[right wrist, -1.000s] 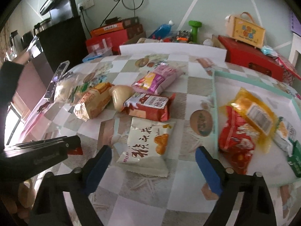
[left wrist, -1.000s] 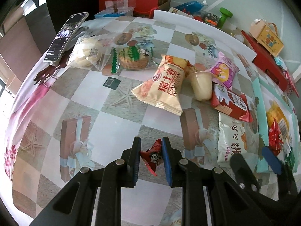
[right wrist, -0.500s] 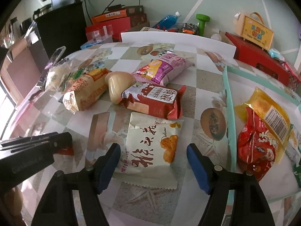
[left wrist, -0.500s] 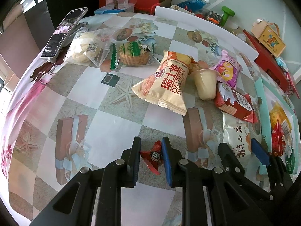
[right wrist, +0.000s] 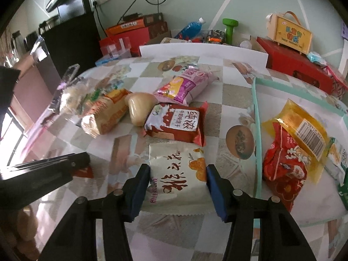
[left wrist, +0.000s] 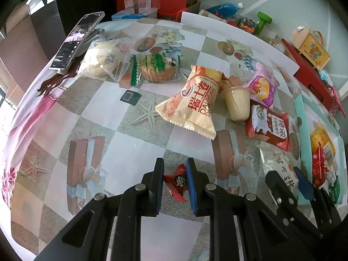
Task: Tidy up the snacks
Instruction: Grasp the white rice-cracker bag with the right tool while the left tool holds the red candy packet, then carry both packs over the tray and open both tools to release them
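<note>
On a checkered tabletop (left wrist: 134,143), the left claw (left wrist: 174,178) pinches a small red candy wrapper (left wrist: 177,181) while the right claw (right wrist: 178,183), jaws spread, straddles a white snack packet (right wrist: 178,174), apparently readying both for the teal tray (right wrist: 256,117) beside them.

The right gripper (right wrist: 178,181) straddles a white snack packet (right wrist: 176,179), fingers spread at its edges.

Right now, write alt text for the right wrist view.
The right gripper, open, straddles a white snack packet on a checkered table. Behind it lie more snack packets; a teal tray on the right holds red and yellow packets.
</note>
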`<state>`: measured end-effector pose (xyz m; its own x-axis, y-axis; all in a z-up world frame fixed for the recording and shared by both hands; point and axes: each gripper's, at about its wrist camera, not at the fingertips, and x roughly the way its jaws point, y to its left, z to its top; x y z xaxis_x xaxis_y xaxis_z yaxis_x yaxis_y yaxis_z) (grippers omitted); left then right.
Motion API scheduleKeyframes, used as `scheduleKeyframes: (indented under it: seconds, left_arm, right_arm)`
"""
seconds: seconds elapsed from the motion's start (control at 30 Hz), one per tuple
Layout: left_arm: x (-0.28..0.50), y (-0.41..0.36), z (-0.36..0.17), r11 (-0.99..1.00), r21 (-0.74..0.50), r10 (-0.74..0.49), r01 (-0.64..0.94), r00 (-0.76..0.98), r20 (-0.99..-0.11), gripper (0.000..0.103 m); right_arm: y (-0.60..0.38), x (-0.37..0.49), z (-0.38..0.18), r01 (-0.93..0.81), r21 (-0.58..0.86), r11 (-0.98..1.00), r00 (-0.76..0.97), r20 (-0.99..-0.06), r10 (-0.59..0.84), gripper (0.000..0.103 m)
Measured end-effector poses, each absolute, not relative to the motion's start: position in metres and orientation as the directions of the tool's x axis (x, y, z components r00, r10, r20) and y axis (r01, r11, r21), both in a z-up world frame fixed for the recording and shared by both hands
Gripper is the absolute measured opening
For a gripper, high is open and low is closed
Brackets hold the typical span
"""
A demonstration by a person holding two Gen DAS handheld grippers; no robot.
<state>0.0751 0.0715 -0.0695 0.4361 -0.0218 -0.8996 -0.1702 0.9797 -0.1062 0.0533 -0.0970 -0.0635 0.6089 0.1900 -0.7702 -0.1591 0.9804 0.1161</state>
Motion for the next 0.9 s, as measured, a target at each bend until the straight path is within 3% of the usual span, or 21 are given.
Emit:
scheduleKeyframes:
  seconds: [0.9]
  left_arm:
    - [0.07, 0.057, -0.02, 0.98, -0.152, -0.05, -0.125, 0.587, -0.808, 0.016]
  right_arm:
    - [-0.125, 0.035, -0.02, -0.122, 0.18, 0.976, 0.712, -0.669, 0.212, 0.056]
